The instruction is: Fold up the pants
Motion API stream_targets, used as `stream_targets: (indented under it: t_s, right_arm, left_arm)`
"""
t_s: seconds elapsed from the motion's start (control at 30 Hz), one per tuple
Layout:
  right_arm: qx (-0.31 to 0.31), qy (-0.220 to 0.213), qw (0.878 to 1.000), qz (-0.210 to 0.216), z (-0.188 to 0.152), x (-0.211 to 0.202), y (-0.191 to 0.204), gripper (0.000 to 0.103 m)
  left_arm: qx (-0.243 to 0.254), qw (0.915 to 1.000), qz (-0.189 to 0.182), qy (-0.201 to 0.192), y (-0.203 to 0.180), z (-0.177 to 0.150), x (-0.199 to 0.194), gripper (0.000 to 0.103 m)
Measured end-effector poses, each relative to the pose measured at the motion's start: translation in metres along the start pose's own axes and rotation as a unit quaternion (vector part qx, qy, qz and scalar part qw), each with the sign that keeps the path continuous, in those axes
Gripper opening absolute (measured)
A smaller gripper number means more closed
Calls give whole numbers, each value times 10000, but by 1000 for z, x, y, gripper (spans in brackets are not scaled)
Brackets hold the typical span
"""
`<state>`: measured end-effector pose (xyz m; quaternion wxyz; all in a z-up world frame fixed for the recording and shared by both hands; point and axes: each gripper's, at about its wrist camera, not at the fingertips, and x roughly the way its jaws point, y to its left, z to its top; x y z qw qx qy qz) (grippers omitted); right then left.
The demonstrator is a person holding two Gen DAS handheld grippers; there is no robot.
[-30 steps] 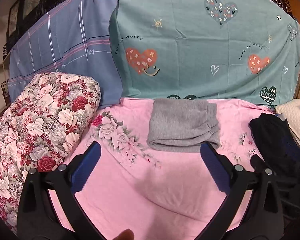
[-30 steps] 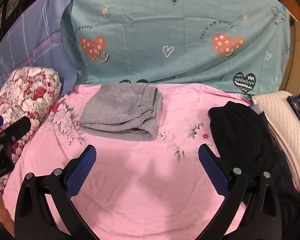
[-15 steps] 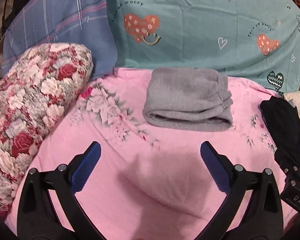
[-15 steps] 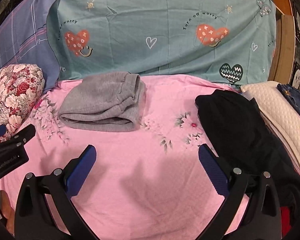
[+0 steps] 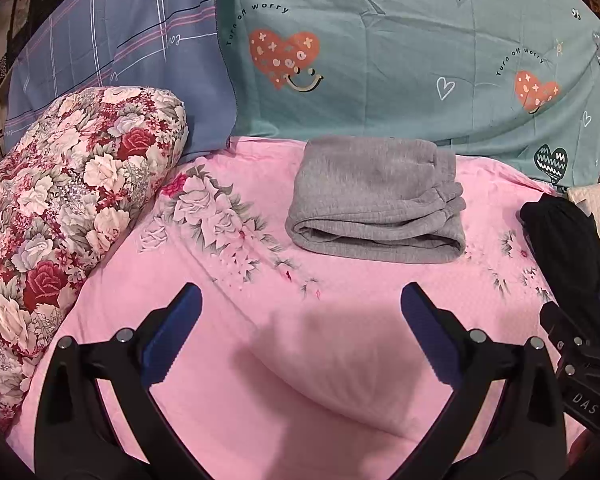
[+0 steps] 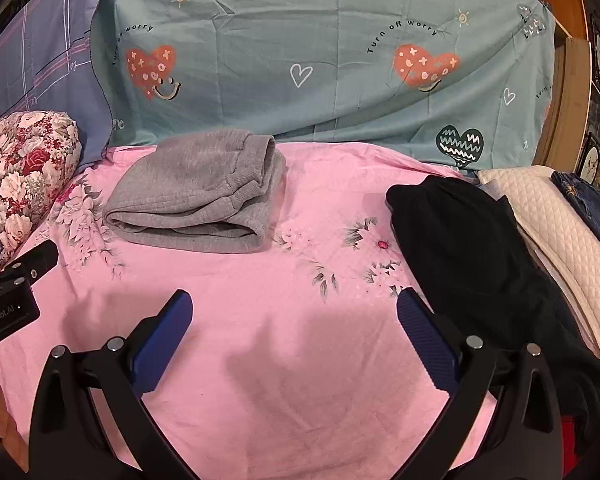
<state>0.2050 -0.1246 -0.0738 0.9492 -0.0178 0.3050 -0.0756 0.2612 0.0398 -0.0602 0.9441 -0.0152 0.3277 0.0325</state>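
Toward the back edge of the pink bed sheet (image 5: 260,380), close to the hanging teal cloth (image 5: 400,60), lie the grey pants (image 5: 376,200), folded into a thick rectangular bundle; the rounded fold faces forward and the gathered, ribbed waistband bunches at its right side. The fabric is soft, fleecy knit with a faint quilted texture. The sheet beneath is smooth cotton printed with pale flowers. At its left edge a plump floral bolster (image 5: 64,208) in red and cream roses leans against a blue plaid cloth (image 5: 120,52). At the right edge lies a heap of black garment (image 6: 472,248), matte and limp, beside a cream quilted piece (image 6: 556,232) and dark denim (image 6: 588,204). The left gripper (image 5: 300,312) hovers over bare sheet with its blue ribbed pads spread wide, holding nothing; the right gripper (image 6: 294,312) is likewise spread wide and empty, its right pad just beside the black garment
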Motion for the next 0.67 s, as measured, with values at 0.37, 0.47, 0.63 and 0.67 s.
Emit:
stream_targets:
  t_s: [0.37,0.47,0.63,0.67]
  right_arm:
    - [35,33,10000,32,-1,2,-1,102]
    - [61,26,10000,32,-1,1,-2,102]
    - [66,22,10000,48,-1,0,-2,102]
    - [68,19,10000,41,-1,-1,-1,102]
  left_arm:
    - [41,9999,-97,-21,-2,-1,-1,101]
    - [2,9999,-134,23,-1,-1,0,101]
    - [-77,9998,-174,68,1,-1,1,101]
    - [-89,9998,-179,68,1,-1,1,101]
